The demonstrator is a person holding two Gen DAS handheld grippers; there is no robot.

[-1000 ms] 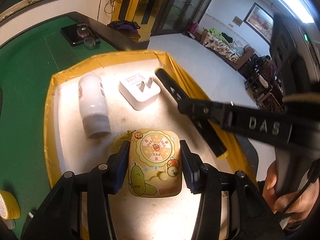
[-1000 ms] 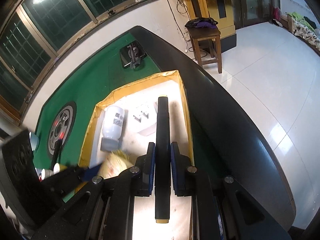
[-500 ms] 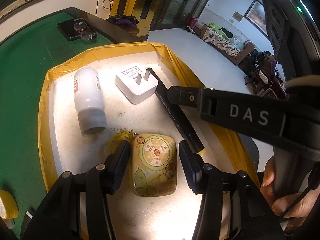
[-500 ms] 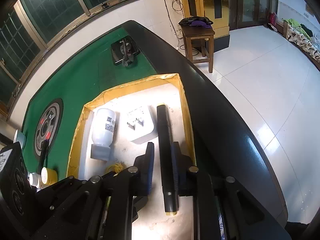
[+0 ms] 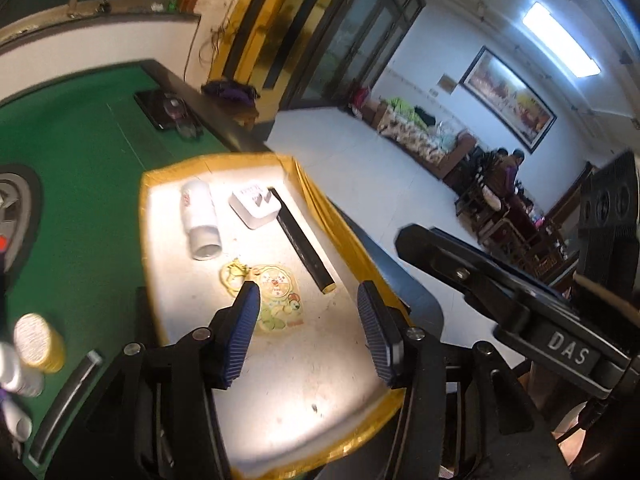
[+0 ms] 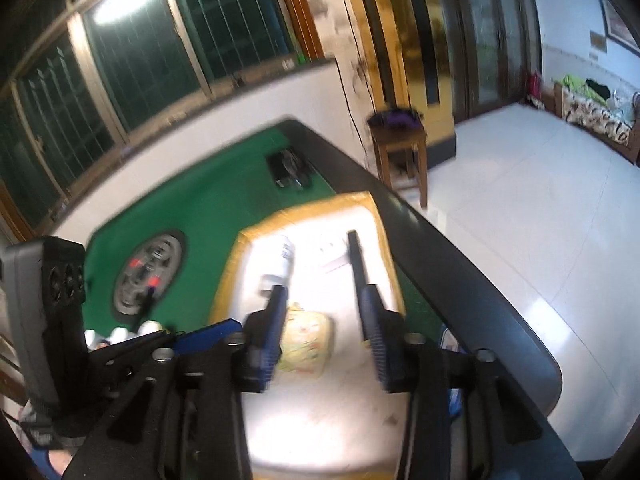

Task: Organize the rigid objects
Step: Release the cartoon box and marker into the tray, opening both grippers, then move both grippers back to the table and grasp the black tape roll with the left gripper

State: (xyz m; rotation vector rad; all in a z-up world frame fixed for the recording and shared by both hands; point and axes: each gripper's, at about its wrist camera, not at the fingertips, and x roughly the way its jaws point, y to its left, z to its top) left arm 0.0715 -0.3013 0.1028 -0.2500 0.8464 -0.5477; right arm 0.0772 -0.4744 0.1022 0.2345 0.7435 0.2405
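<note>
I'm finishing this drop-off: right claw (image 6: 322, 316) just opening off the black pen (image 5: 303, 242), left claw (image 5: 308, 320) wide and empty above the cartoon case (image 5: 276, 300), both in the yellow-rimmed tray (image 5: 152, 264); next I'm needing another loose item outside the tray.

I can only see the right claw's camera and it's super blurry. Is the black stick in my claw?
Observer: No. Your right claw has just been opening with nothing in it. The left view shows the whole stick lying loose in the tray, right down to its gold tip.
Child: What's the white blob beside it?
Observer: A charger, with its two prongs pointing up.
Child: Is the left claw holding the yellow toy?
Observer: No. The left claw is open, and the toy lies flat in the tray with no pad pressing on it.
</note>
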